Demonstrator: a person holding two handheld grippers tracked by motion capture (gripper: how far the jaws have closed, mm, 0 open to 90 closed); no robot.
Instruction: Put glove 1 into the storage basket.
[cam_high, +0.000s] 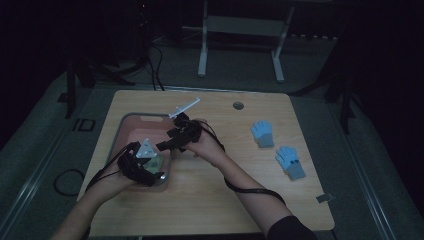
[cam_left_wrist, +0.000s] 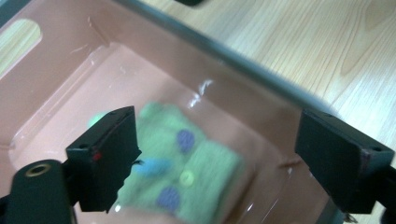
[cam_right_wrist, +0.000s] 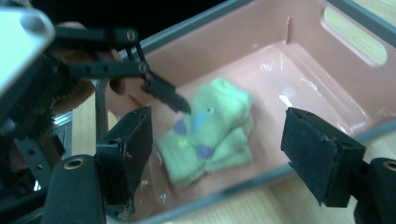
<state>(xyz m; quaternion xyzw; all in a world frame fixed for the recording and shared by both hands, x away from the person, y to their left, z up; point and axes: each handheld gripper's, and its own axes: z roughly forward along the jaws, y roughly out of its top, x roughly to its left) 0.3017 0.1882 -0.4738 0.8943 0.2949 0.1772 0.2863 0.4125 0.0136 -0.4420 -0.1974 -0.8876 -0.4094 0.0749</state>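
The left gripper (cam_left_wrist: 217, 154) is standing wide open over the pink plastic tray with a grey rim (cam_high: 131, 125), gripping nothing; the folded green knitted gloves with blue and purple dots (cam_left_wrist: 187, 172) are lying on the tray floor beneath its jaws. The right gripper (cam_right_wrist: 217, 154) is also gaping wide and empty, hovering above the tray's near rim, with the gloves (cam_right_wrist: 210, 135) lying clear of its pads. That gripper's view is showing the left gripper's jaw tip (cam_right_wrist: 170, 98) just above the gloves. The high view is showing two light blue gloves (cam_high: 277, 147) lying on the wooden table (cam_high: 210, 200), well to the right of the tray.
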